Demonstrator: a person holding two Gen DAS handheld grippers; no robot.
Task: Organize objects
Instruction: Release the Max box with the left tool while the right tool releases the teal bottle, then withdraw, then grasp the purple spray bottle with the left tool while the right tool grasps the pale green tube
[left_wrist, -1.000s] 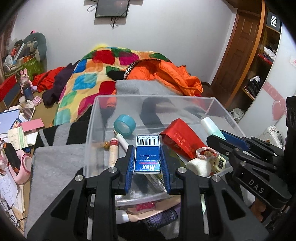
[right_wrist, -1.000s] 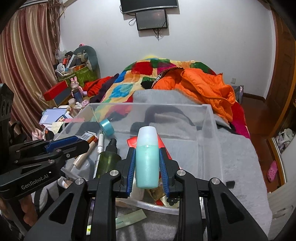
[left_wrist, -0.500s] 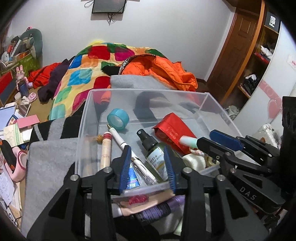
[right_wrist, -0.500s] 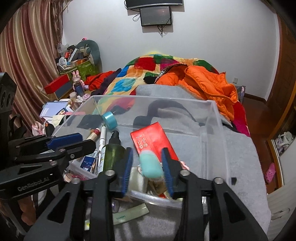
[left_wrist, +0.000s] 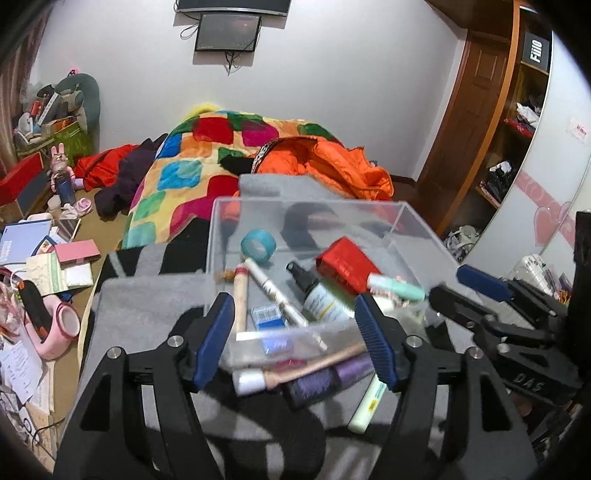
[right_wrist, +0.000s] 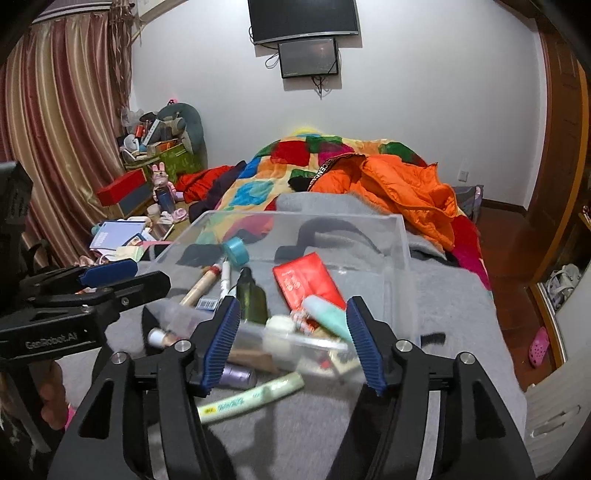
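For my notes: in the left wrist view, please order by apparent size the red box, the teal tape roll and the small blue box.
1. red box
2. teal tape roll
3. small blue box
The last two look alike; ranking unsure.

The right tool (right_wrist: 291, 339) stands with its jaws spread wide and nothing between them, just in front of a clear plastic bin (right_wrist: 400, 243) on a grey blanket (right_wrist: 450, 306). Inside the bin lie a mint tube (right_wrist: 327, 315), a red box (right_wrist: 306, 282), a green spray bottle (right_wrist: 252, 297) and a roll of teal tape (right_wrist: 236, 251) (some items blurred). A pale green tube (right_wrist: 251, 400) lies outside on the blanket. The left tool (right_wrist: 122, 278) reaches in from the left.
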